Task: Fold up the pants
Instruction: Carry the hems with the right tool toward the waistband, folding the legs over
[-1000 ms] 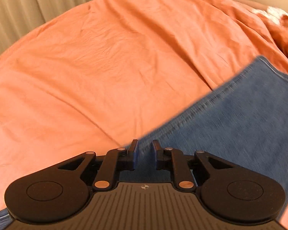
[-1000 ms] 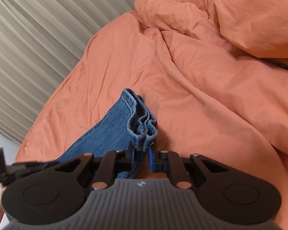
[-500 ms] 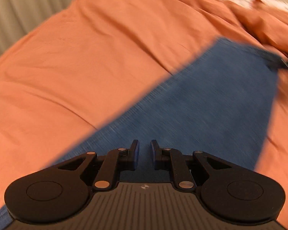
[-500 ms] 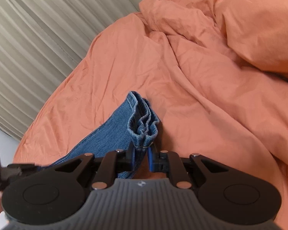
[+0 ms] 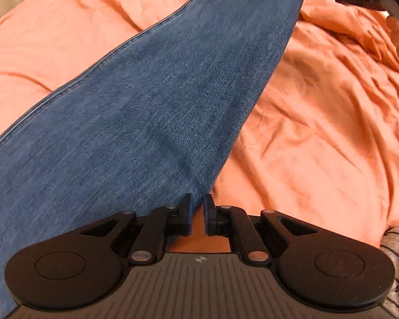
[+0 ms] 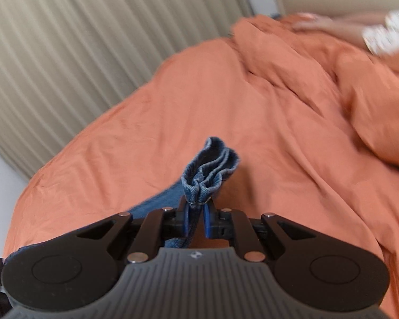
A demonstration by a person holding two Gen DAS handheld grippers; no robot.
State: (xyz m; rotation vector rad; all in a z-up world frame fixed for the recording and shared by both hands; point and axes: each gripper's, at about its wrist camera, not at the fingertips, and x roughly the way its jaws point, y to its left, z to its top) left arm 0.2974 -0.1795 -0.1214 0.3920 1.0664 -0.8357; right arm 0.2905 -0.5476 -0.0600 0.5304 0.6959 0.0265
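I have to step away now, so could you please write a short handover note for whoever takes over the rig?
Left gripper: jaws have just been closing, now shut on the side edge of the jeans.
Right gripper: shut on the bunched hem end, held up.
The denim hangs stretched between both grippers above the orange duvet.
Done: both ends gripped and raised.
Left: no fold visible yet; bring the ends together and lay the jeans down.
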